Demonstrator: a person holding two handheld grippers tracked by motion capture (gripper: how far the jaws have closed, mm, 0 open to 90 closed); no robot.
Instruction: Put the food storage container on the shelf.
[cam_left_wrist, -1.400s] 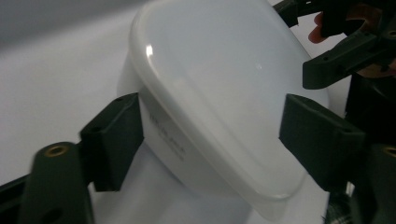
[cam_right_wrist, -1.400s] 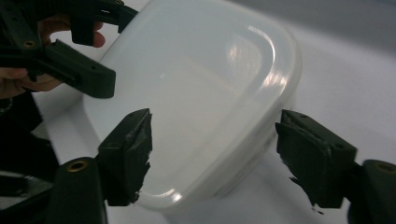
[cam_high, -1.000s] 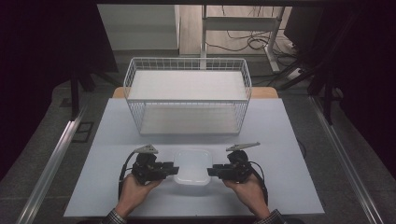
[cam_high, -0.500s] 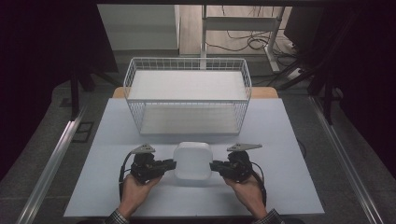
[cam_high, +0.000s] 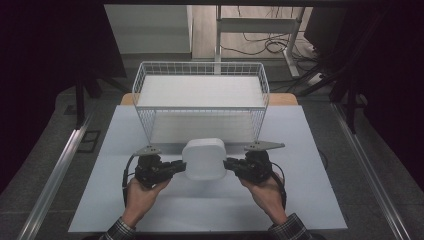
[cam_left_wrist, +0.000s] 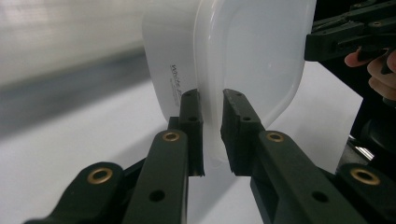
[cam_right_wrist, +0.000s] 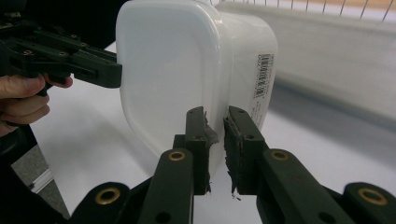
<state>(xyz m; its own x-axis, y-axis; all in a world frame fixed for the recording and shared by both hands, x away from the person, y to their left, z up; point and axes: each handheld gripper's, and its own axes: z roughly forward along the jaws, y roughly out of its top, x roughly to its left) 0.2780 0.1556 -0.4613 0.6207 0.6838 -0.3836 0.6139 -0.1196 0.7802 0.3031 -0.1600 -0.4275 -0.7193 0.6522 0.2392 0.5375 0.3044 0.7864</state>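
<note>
Container (cam_high: 203, 158), white translucent plastic, is held between both grippers over the near-middle of the worktop (cam_high: 310, 200), just in front of the wire basket (cam_high: 200, 97) at the far edge. Left gripper (cam_high: 176, 167) jaws clamped on its left rim, right gripper (cam_high: 231, 165) jaws clamped on its right rim. Container is tipped, flat face toward the high view. Printed label on its side wall.

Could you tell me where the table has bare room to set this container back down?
The tabletop is bare left and right of the wire basket, and along the near edge between the hands. Both the left gripper and right gripper clamp the white container. It is tightest between container and basket front.
</note>
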